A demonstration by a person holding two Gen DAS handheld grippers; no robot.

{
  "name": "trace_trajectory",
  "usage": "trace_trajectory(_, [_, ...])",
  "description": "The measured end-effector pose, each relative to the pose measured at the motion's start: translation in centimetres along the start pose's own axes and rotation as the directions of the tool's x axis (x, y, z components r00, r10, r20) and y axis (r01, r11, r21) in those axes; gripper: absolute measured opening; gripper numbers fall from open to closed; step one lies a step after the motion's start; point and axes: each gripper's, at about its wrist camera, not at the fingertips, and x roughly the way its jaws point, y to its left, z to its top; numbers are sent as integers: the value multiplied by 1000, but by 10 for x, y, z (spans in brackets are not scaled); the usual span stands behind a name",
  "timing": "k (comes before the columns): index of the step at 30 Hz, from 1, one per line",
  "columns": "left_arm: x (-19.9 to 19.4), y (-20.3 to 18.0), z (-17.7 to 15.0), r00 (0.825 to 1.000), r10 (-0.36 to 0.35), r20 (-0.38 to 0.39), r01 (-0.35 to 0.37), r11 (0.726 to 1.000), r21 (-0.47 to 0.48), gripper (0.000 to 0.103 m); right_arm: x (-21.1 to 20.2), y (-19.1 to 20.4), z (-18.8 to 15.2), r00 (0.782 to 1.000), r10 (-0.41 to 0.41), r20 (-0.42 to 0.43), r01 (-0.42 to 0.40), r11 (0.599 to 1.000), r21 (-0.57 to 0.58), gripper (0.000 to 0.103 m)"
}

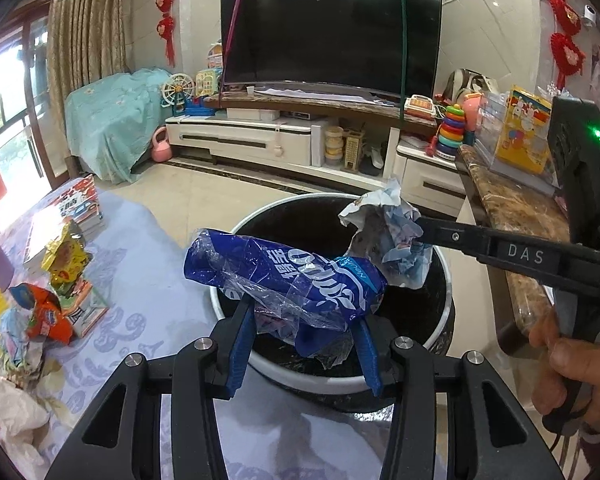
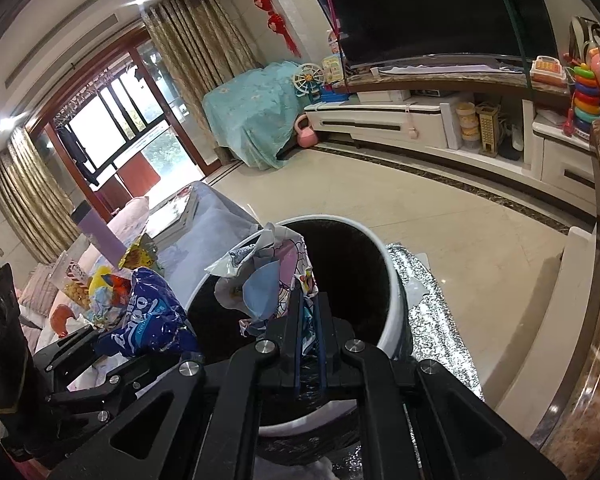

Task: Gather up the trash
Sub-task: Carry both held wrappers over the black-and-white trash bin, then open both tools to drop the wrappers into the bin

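Observation:
My left gripper (image 1: 304, 308) is shut on a crumpled blue plastic wrapper (image 1: 284, 276) and holds it over the near rim of a round trash bin (image 1: 446, 320) with a white rim and black liner. My right gripper (image 2: 308, 300) is shut on a crumpled pale printed wrapper (image 2: 264, 276), held above the bin's opening (image 2: 392, 276). That wrapper (image 1: 388, 236) and the right gripper (image 1: 420, 232) also show in the left wrist view. The blue wrapper (image 2: 152, 316) shows at the left of the right wrist view.
More crumpled wrappers (image 1: 48, 312) and books (image 1: 72, 216) lie on the lilac patterned cloth (image 1: 148, 300) to the left. A marble-topped counter (image 1: 516, 216) stands to the right of the bin. A TV stand (image 1: 284, 136) with toys is across the tiled floor.

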Motion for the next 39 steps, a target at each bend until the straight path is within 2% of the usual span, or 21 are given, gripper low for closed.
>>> trace_trajectory(6, [9, -1, 2, 1000, -10, -19, 10, 1000, -1, 47, 3, -5, 3, 1000, -8, -3, 8, 1000, -1, 5])
trace_trajectory(9, [15, -3, 6, 1000, -8, -29, 9, 1000, 6, 52, 6, -6, 5, 1000, -20, -7, 20, 1000, -6, 5])
trace_trajectory(10, [17, -3, 7, 999, -7, -37, 7, 1000, 4, 56, 7, -6, 5, 1000, -21, -10, 21, 1000, -5, 9])
trace_trajectory(13, [23, -1, 10, 998, -1, -60, 0, 1000, -17, 65, 9, -9, 7, 999, -28, -23, 28, 1000, 2, 12])
trace_trajectory(14, [24, 1, 10, 998, -4, -64, 2, 1000, -31, 66, 8, -10, 7, 999, -28, -26, 29, 1000, 10, 13])
trace_trajectory(15, [23, 3, 10, 998, -6, -65, 3, 999, -40, 66, 8, -11, 8, 999, -28, -25, 28, 999, 16, 19])
trace_trajectory(16, [22, 4, 10, 998, -8, -65, 5, 999, -49, 68, 6, -12, 8, 999, -26, -22, 26, 999, 22, 32])
trace_trajectory(18, [20, 9, 8, 998, -8, -67, 3, 997, -71, 72, 3, -14, 8, 1000, -25, -8, 25, 999, 27, 52])
trace_trajectory(21, [12, 13, 2, 998, -1, -58, -4, 996, -94, 72, -1, -14, 7, 1000, -24, 6, 23, 999, 38, 52])
trace_trajectory(23, [3, 16, -3, 999, 6, -48, -11, 994, -110, 72, -5, -13, 5, 1000, -18, 17, 17, 999, 48, 57])
trace_trajectory(25, [-6, 17, -11, 999, 11, -37, -16, 992, -124, 72, -7, -10, 4, 999, -16, 31, 14, 999, 50, 69])
trace_trajectory(31, [-42, 29, -48, 998, 54, -29, -58, 980, -191, 73, -14, 14, -6, 999, 22, 49, -24, 999, 35, 84])
trace_trajectory(39, [-95, 40, -101, 991, 129, -42, -135, 956, -260, 73, -8, 55, -28, 994, 105, -2, -105, 994, 18, 90])
